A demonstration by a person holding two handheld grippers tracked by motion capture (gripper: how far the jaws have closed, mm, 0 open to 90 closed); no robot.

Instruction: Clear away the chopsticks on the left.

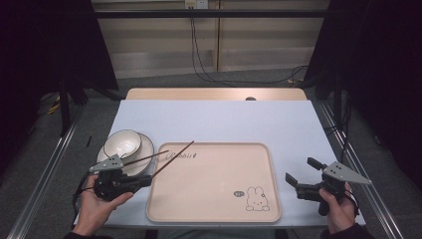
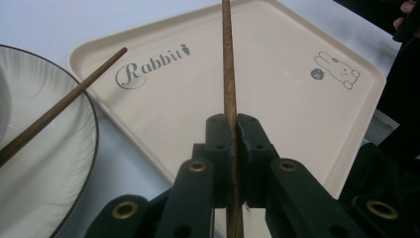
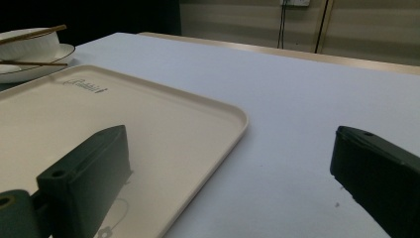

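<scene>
The left hand-held gripper point(image 1: 145, 181) was clamped on one dark brown wooden chopstick point(image 2: 228, 74), whose long axis pointed away over the beige rectangular tray point(image 1: 214, 209); the right hand-held gripper point(image 1: 300, 175), jaws apart, waited beside the tray on the bench point(image 1: 224, 119).

1. A brown wooden chopstick point(image 2: 229, 69) is clamped between the two black jaws of the left gripper point(image 2: 233, 134) and runs straight up out of the frame.
2. A beige tray point(image 2: 277, 94) is seen beneath it, printed with the word "Rabbit" point(image 2: 151, 67) and a rabbit drawing point(image 2: 339, 69).
3. A second chopstick point(image 2: 59, 110) is laid slantwise across the rim of a white plate point(image 2: 74, 163), its tip over the tray's corner.
</scene>
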